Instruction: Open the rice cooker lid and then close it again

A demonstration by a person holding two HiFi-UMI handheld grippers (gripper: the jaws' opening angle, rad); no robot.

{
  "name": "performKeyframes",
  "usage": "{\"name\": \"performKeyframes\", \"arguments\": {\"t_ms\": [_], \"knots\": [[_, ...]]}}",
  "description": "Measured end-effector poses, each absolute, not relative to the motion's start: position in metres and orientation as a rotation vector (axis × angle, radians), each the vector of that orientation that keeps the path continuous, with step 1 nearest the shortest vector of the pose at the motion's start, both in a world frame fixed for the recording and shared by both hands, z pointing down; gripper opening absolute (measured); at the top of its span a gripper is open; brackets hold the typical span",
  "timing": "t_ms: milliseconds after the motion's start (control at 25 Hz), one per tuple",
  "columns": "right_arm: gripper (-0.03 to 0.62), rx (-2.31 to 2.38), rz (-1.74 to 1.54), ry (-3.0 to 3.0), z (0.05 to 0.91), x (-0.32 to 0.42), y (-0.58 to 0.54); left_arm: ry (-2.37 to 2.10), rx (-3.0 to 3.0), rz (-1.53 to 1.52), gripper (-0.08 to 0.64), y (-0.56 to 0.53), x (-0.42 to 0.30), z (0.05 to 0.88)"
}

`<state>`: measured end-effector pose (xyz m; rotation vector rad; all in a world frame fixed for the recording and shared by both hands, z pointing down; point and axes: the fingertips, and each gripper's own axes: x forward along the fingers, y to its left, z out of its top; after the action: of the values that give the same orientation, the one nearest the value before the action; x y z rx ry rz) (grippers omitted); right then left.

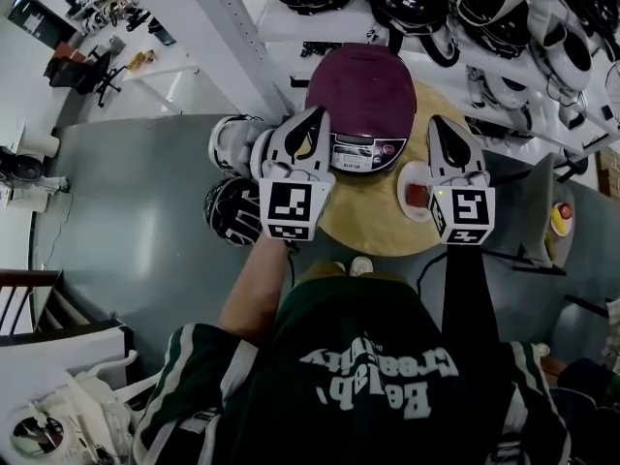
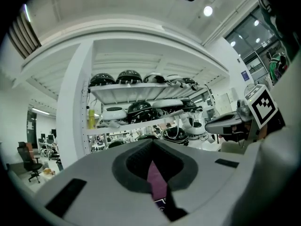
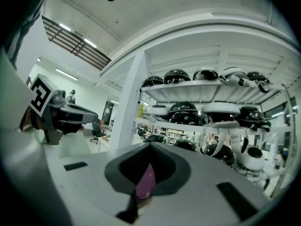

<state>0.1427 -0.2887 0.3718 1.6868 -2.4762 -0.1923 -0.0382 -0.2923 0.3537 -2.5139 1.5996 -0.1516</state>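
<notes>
**Both grippers pressed together by the closed rice cooker**

The left gripper had its jaws pressed together with nothing pinched between them. In its own view the two pads met along a seam, and only a maroon sliver of the lid showed through the notch below. The right gripper was the same, jaws together and empty, with the same maroon sliver under them. Both pointed level, side by side and apart, away from the person.

From the head view, the rice cooker sat just ahead of and between the two grippers, its lid down. The left gripper's tips lay over the cooker's left front edge; whether they touched it could not be told. The cooker's panel lay between the two grippers. The right gripper hung just right of the cooker, above a cup of red liquid.

The round wooden tabletop carried the cooker and the cup. Left of the left gripper, off the tabletop, sat a white helmet and a black one. Beyond the cooker stood shelves of more helmets.
</notes>
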Motion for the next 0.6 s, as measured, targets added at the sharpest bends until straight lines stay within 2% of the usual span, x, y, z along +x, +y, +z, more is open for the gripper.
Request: {"name": "performKeyframes", "arguments": {"t_ms": [600], "knots": [[0.003, 1.709, -0.182, -2.445, 0.375, 0.148, -0.291, 1.582, -2.536, -0.163, 0.002, -0.299, -0.027, 0.358]]}}
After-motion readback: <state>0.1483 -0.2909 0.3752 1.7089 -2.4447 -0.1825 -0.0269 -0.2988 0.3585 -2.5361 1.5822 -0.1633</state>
